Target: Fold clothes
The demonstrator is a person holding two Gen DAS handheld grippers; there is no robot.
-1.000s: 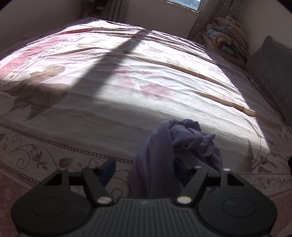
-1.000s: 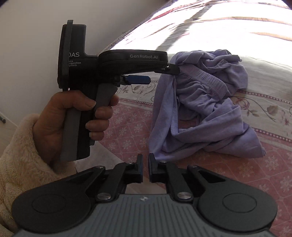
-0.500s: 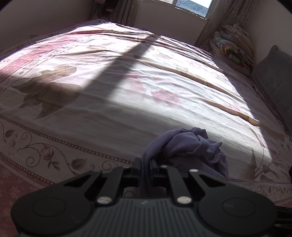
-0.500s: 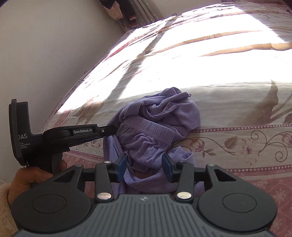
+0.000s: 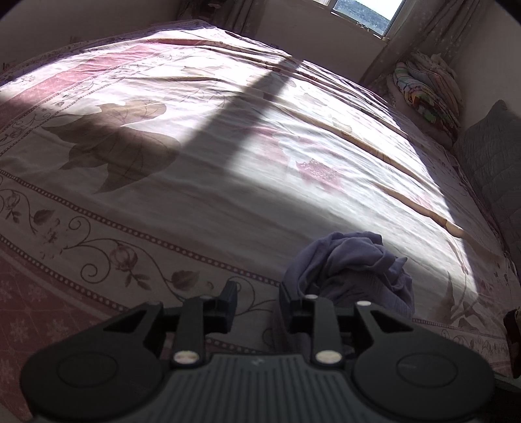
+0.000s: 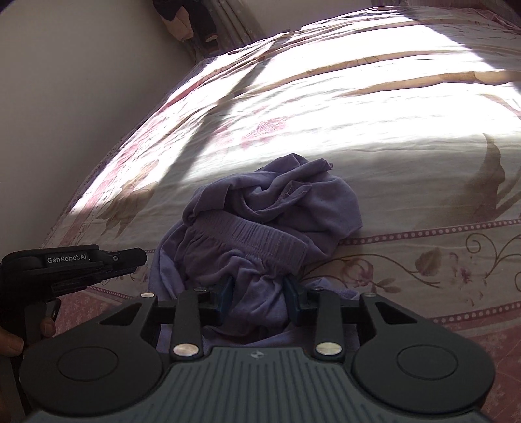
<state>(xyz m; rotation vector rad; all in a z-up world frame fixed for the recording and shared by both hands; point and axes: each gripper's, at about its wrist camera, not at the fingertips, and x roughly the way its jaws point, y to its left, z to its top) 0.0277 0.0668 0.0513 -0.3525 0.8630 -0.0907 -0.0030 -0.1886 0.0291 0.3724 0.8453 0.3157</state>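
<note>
Right gripper (image 6: 259,297): jaws spread, a bunch of the purple garment (image 6: 260,221) lying between the blue fingers (image 6: 224,294) — not clamped. Left gripper (image 5: 257,301): jaws apart, nothing between them; the garment sits just past its right finger, lower right of that frame. In the right view the left gripper appears at lower left, beside the garment, apart from it. The crumpled garment rests near the front edge of the floral bedsheet (image 5: 195,156). Beyond, folded blankets (image 5: 426,94) are stacked at upper right — below the window (image 5: 364,13).

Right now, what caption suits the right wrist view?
Open right gripper straddling crumpled purple shorts on a floral bedsheet.
</note>
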